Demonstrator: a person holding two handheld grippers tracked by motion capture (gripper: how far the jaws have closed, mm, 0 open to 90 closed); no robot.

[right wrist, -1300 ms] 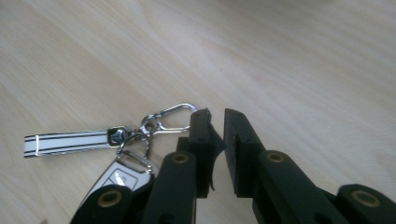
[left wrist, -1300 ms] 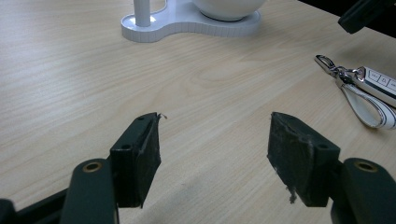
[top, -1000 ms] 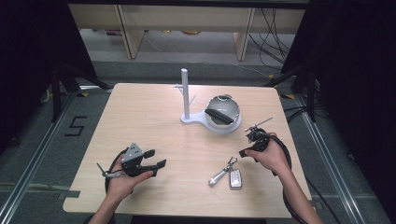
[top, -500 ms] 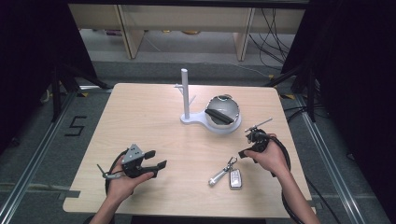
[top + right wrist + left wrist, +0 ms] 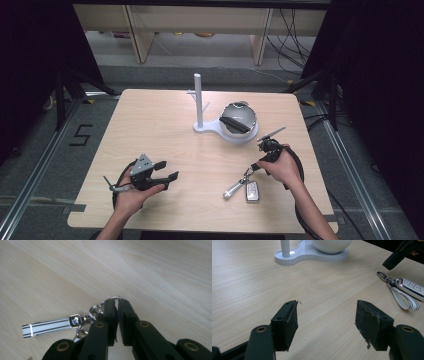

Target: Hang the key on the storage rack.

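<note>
On the pale wood-grain table (image 5: 165, 125), near the front right, lay the key bunch (image 5: 244, 187): a flat white-and-chrome car fob (image 5: 252, 191), a chrome clasp, a metal ring (image 5: 116, 298) and a white strap with dark stripes (image 5: 46, 327). In the left gripper view the strap read as a flat loop next to the fob.

Right gripper (image 5: 258, 164) sat tipped down at the bunch's upper end. Its black jaws had just been closing and stood nearly pressed together, a thin slit between the pads. The right gripper view showed the ring arcing over the jaw tips, pinched between them, with the clasp hanging off the left jaw. The fob and strap rested on the table.

Left gripper (image 5: 167, 170) was held low over the front left of the table, well apart from the keys. Jaws spread wide, nothing between them. Pads (image 5: 287, 325) were blocky, matte black, frayed at the edges. A grey three-cornered plate sat on top, and a black cable looped behind the hand.

Further back, mid-table: a white stand (image 5: 210, 125) with a smooth figure-eight base, a slim round post (image 5: 198, 97) with small pegs, and a round bowl (image 5: 239, 121) whose inside looked grey and shiny, with a dark oblong thing inside. I couldn't tell what that was.
</note>
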